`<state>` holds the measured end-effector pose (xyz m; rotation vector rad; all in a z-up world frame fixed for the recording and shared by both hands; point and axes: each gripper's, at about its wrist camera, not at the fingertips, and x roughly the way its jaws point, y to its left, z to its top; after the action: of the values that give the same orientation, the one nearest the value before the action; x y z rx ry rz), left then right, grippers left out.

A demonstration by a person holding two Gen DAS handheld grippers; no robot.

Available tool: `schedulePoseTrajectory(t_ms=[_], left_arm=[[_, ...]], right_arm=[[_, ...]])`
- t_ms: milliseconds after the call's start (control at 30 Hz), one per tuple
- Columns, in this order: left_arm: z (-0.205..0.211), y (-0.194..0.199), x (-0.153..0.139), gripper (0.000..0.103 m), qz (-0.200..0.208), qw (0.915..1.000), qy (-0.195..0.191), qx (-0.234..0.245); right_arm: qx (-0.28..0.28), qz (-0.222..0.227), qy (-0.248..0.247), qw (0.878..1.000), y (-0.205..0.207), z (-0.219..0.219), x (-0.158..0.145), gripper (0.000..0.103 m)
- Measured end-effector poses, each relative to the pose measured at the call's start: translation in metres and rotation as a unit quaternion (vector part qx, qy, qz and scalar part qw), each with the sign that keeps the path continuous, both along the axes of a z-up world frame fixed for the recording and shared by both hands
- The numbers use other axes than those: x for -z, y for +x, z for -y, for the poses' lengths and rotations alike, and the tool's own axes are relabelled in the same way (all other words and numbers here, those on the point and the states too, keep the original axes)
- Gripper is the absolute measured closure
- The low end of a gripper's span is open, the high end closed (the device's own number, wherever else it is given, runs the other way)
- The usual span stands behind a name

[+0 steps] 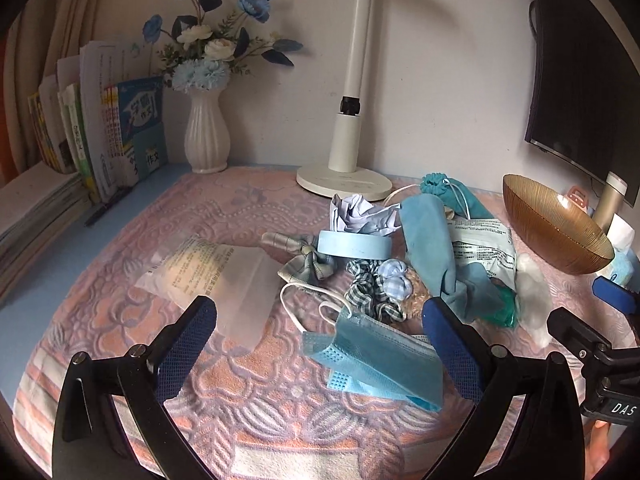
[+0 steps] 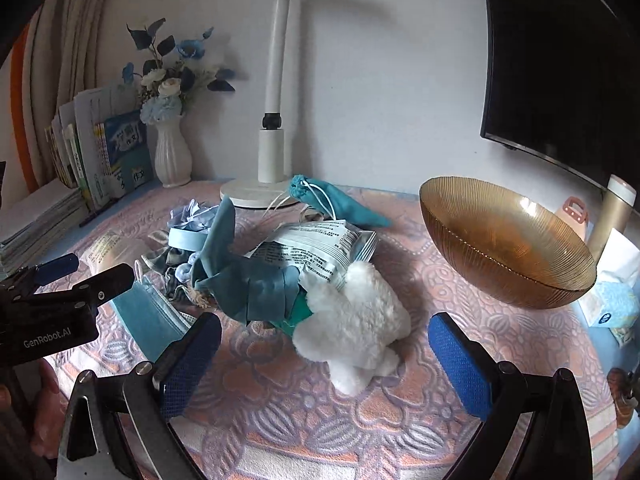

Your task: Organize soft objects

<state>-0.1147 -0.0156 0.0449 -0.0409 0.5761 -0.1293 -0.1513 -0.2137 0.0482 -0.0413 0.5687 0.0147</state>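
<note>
Left gripper [image 1: 320, 336] spread wide, empty, above folded blue face mask [image 1: 372, 360] at near edge of pile. Right gripper [image 2: 324, 354] likewise wide apart, empty, white fluffy plush [image 2: 352, 328] between its pads, untouched. Pile mid-towel: teal cloth [image 2: 248, 280], printed foil packet [image 2: 320, 252], gingham scrunchie [image 1: 368, 288], light-blue tape roll [image 1: 354, 245]. Amber ribbed glass bowl [image 2: 508, 276] right, apart from pile. Far: teal drawstring pouch [image 2: 336, 200], white lamp base [image 1: 344, 182], flower vase [image 1: 206, 132].

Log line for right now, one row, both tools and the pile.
left tool: open, over face mask | right tool: open, at white fluffy toy | bowl: empty | pile unsorted
</note>
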Motion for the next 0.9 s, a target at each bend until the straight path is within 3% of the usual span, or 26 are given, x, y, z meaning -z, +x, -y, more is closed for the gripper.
schedulePoseTrajectory(t_ms=[267, 600, 900], left_arm=[[0.024, -0.01, -0.002, 0.0, 0.018, 0.9976, 0.061, 0.028], [0.019, 0.0, -0.001, 0.0, -0.003, 0.9981, 0.051, 0.034], [0.018, 0.001, -0.001, 0.0, -0.005, 0.9984, 0.046, 0.033]], right_arm=[[0.014, -0.032, 0.023, 0.999, 0.002, 0.011, 0.008, 0.0], [0.03, -0.053, 0.054, 0.997, 0.01, 0.024, 0.011, 0.0], [0.03, -0.052, 0.032, 0.998, 0.01, 0.017, 0.011, 0.0]])
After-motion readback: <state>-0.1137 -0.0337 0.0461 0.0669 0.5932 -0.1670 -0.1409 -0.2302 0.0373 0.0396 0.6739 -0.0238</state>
